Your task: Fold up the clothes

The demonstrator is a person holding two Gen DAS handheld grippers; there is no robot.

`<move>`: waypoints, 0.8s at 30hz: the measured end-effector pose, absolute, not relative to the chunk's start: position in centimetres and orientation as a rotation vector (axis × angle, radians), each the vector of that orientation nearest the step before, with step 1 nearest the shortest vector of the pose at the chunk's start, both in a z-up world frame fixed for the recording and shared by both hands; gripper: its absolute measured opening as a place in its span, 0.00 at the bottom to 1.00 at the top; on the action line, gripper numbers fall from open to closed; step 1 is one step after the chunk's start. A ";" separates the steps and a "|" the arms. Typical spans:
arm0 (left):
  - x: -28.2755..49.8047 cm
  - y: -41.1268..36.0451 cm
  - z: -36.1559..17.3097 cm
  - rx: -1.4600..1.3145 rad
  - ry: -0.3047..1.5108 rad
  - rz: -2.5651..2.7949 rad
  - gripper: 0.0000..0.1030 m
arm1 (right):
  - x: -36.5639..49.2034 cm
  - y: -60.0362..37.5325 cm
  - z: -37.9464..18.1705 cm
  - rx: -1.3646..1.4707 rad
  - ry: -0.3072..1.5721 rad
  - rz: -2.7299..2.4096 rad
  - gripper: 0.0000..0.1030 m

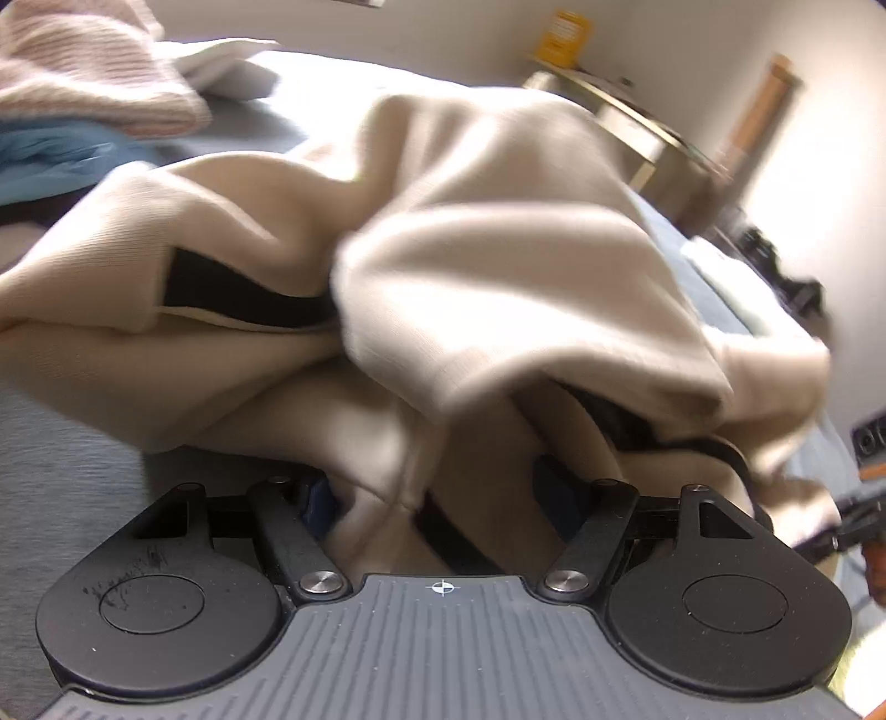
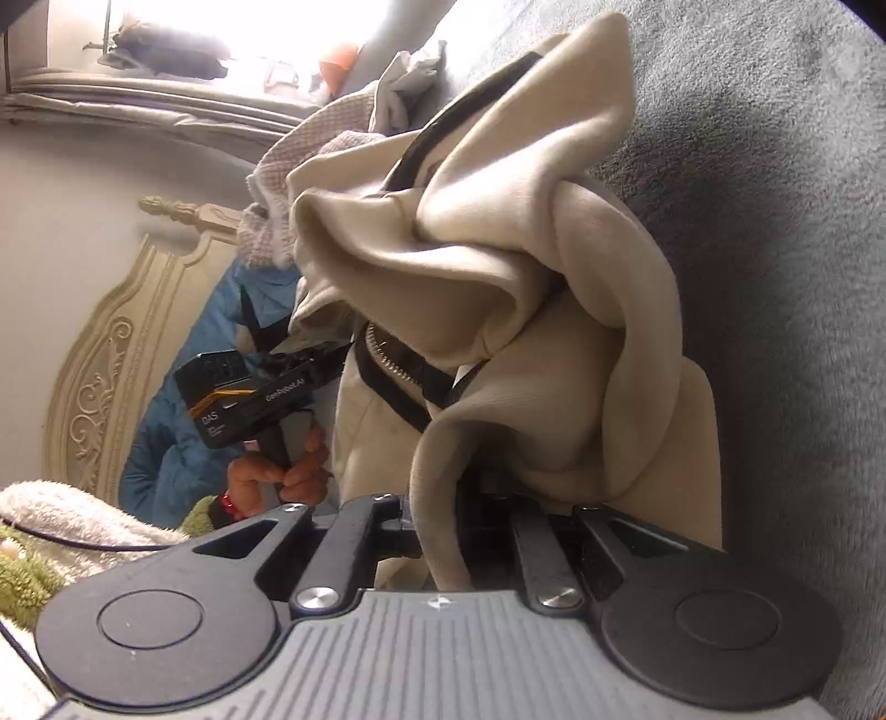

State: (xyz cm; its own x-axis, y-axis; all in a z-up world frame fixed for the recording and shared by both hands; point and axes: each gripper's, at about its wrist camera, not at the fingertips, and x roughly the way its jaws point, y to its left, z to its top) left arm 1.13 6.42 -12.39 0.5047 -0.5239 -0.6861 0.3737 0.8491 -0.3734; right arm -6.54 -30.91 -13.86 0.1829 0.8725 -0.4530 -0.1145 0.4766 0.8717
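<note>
Beige cloth bunches in the right gripper (image 2: 443, 531), pinched shut on the hooded jacket (image 2: 498, 288) hanging over the grey bed (image 2: 775, 221) — a thin fold that may slip. Left gripper (image 1: 437, 487) gapes around cloth; whether it grips, I cannot tell.

Beige hoodie (image 1: 470, 249) with black trim, grey bedcover (image 2: 775, 194).

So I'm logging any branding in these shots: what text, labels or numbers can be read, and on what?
"GenRobot.AI" - white print along the side of the left gripper, seen from the right wrist camera.
"DAS" - white print on the same gripper's black body, lower down; the smaller lines beneath it are too small to read.
Yellow object on the far shelf in the left wrist view: its markings are too blurred to read.
</note>
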 end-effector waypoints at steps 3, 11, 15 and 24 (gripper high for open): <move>0.7 5.2 -12.3 -0.174 0.887 -0.587 0.68 | -7.3 -31.0 -13.7 0.807 1.201 0.823 0.10; 0.1 6.2 -11.9 -0.166 0.908 -0.593 0.70 | -7.6 -33.9 -13.2 0.811 1.219 0.726 0.20; -1.7 7.3 -9.9 -0.066 0.892 -0.572 0.76 | -8.0 -36.1 -10.4 0.664 1.204 0.645 0.45; -3.5 7.0 -5.8 0.099 0.731 -0.513 0.76 | -7.8 -35.6 -1.6 0.325 0.855 0.564 0.49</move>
